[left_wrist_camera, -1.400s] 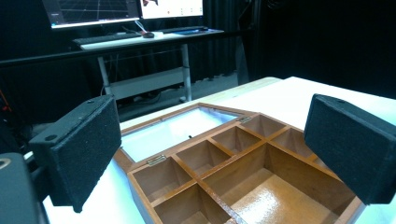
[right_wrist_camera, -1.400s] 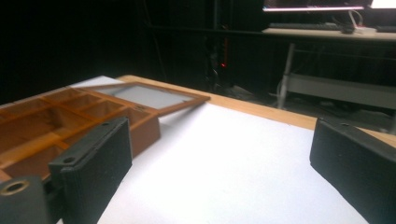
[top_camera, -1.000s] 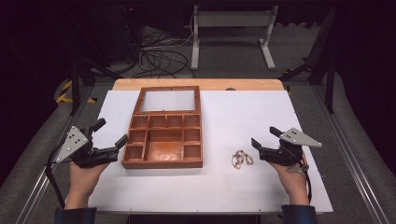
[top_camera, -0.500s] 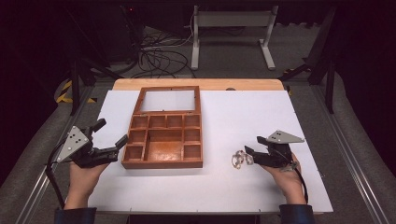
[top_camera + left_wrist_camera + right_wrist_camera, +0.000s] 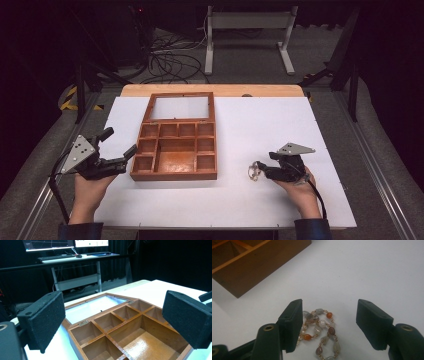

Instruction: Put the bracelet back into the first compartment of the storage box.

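Observation:
A beaded bracelet (image 5: 322, 332) of grey, white and orange stones lies coiled on the white sheet, right of the wooden compartment box (image 5: 172, 176). My right gripper (image 5: 332, 312) is low over the bracelet (image 5: 254, 171) with the beads between its jaws. The jaws have just been closing; the left pad (image 5: 293, 322) is at the beads, while the right pad (image 5: 372, 322) stands clear of them. The box's glazed lid (image 5: 179, 107) lies open behind it. My left gripper (image 5: 120, 141) is open beside the box's left side, aimed across the compartments (image 5: 107, 332).
The white sheet (image 5: 260, 125) covers a wooden tabletop with room to the right and in front of the box. A box corner (image 5: 262, 262) is just beyond the bracelet. Cables and a metal stand (image 5: 247, 30) are on the floor behind; a desk with monitors (image 5: 65, 243) stands far off.
My right gripper has sunk toward the sheet and slid left onto the bracelet, its jaws narrowing around the beads. The left gripper and box have not moved.

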